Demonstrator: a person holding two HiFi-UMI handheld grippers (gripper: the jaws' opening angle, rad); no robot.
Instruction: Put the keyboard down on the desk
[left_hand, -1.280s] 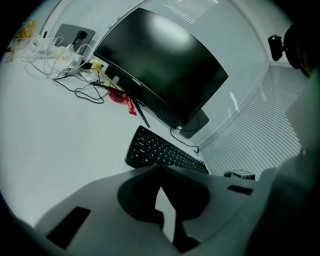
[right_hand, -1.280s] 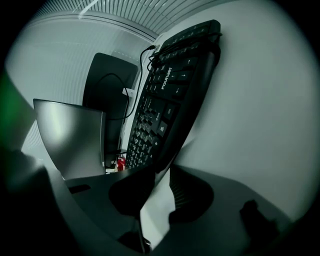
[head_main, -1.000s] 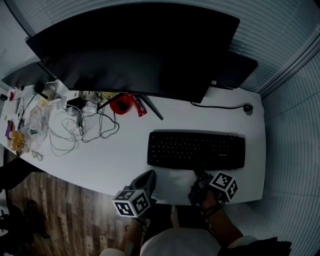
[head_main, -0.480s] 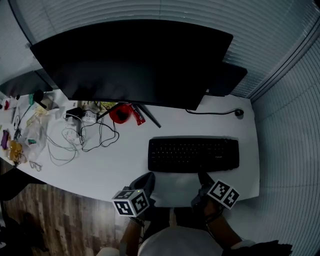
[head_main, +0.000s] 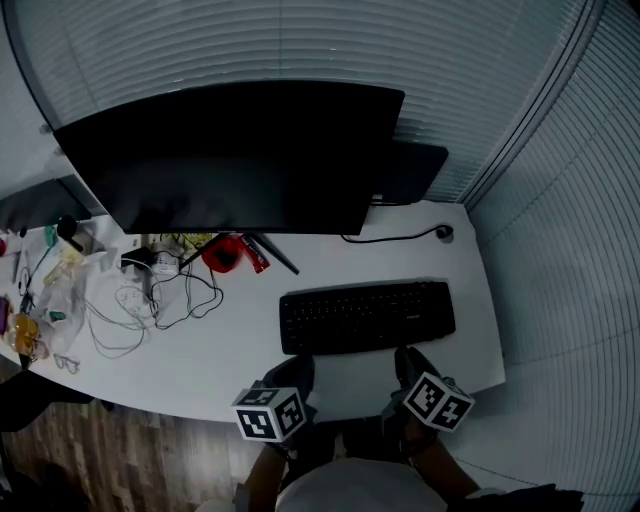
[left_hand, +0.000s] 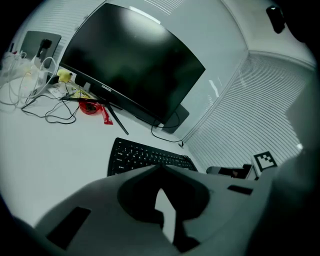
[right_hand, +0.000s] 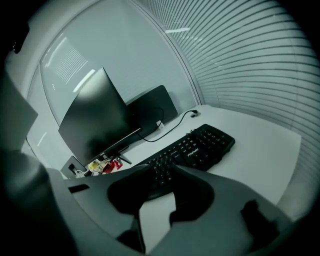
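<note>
The left gripper (head_main: 296, 368) had its jaws closed tip to tip with nothing between them; its own view showed only a thin sliver of white desk (head_main: 225, 335) through the gap lower down. It sat over the desk's near edge, at about 7 o'clock from the keyboard (head_main: 366, 316) and apart from it.

The right gripper (head_main: 410, 358) had its jaws partly spread, about halfway, and they had just been opening. Nothing stood between them: its own view showed bare desk in the gap and the keyboard further out, at about 1 o'clock past the jaw tips. In the head view this gripper sat at about 5 o'clock from the keyboard, near its front edge but not touching it.

The keyboard lay flat on the desk, keys up, long side roughly parallel to the near edge. It rested at 6 o'clock from the big dark monitor (head_main: 230, 160), well apart from the loose cables (head_main: 150, 305) and the red item (head_main: 222, 254) at about 10 o'clock.

In my judgement the put-down was complete, and the step in hand was letting go and clearing away, since neither gripper held or touched anything. The next move called for very little. Both grippers needed to keep off the keyboard's front edge so it was not nudged, and the 2 hands could come to rest near the body. If the keyboard's slight slant to the desk edge mattered, a gentle push at 1 end would square it.
</note>
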